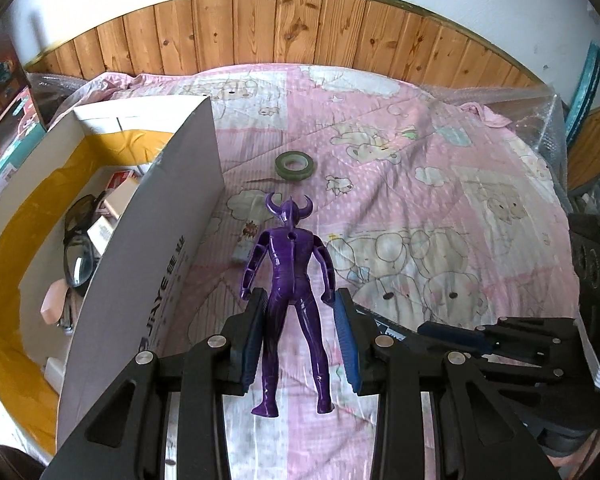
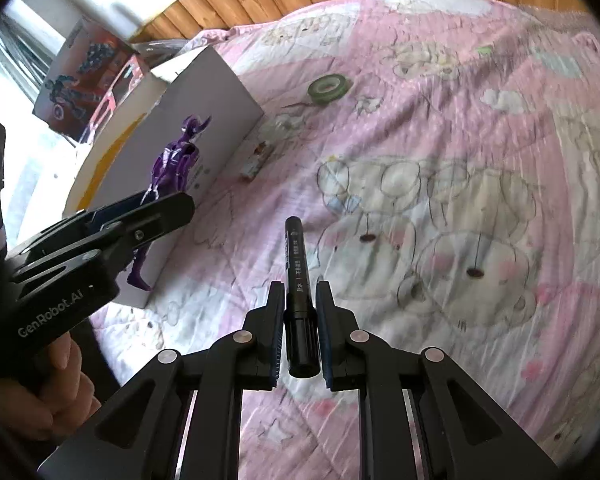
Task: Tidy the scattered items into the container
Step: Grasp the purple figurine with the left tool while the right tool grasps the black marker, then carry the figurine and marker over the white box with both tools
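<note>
While the left gripper (image 1: 300, 320) is clamping a purple horned figure (image 1: 290, 264) by the legs between its blue pads (image 1: 346, 336), the right gripper (image 2: 298, 320) is gripping a black marker (image 2: 298, 288) near its cap end, with the barrel pointing forward along the fingers. Both tools are hovering above a pink quilt (image 1: 420, 208) printed with cartoon bears. The figure is hanging clear of the quilt, just beside the raised white flap (image 1: 172, 216) of an open cardboard box (image 1: 32, 184) lined in yellow. Inside the box, a pair of dark-framed glasses (image 1: 78, 240) and several small packets are lying together. A green tape roll (image 1: 296, 165) is resting flat on the quilt, beyond the figure's head and apart from the box. A small printed packet (image 2: 254, 164) is lying on the quilt near the base of the flap. In the right wrist view, a hand (image 2: 60, 392) is holding the left tool's handle
</note>
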Demonstrator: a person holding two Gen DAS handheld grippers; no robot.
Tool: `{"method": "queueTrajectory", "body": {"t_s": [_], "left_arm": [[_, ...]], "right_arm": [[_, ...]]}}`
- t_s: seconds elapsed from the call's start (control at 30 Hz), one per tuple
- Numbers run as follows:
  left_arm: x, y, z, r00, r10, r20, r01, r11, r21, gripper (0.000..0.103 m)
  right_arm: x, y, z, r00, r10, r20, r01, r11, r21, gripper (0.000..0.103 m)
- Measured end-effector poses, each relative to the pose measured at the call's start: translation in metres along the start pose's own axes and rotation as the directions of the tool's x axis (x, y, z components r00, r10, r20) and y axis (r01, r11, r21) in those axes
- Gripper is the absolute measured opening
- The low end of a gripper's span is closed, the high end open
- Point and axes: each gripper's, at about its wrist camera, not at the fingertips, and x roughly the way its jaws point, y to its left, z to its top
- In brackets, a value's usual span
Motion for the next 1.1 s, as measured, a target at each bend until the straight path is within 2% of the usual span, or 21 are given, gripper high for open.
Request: {"method": "queueTrajectory", "body": {"t_s": [0.2,0.47,0.73,1.1], "left_arm": [[-0.012,-0.002,-0.014,1.0,-0.017,-0.002,0.017,1.0,-0.006,0.035],[-0.037,-0.002,-0.031,0.999,-0.034,0.007,0.034,0.999,-0.014,0.035],[-0.058,-0.002,-0.044,0.999,-0.049,0.023,0.049,0.999,-0.013,0.035],[-0.086,0.0,-0.063,0.999,-0.038,0.028,0.039,0.999,-0.01,0.035]], "right_arm": [[-0.001,-0.007,-0.022,0.999,-0.015,-0.037,0.016,0.999,0.028,0.016],[-0.025,-0.007,-0.033,0.993,0.118,0.024,-0.12,0.985,0.121,0.016],[-0.043,0.011,-0.049,0.986,0.154,0.065,-0.16,0.981,0.107,0.016],[-0.058,0.037,-0.068,0.986,0.142,0.086,-0.146,0.988,0.043,0.016]]}}
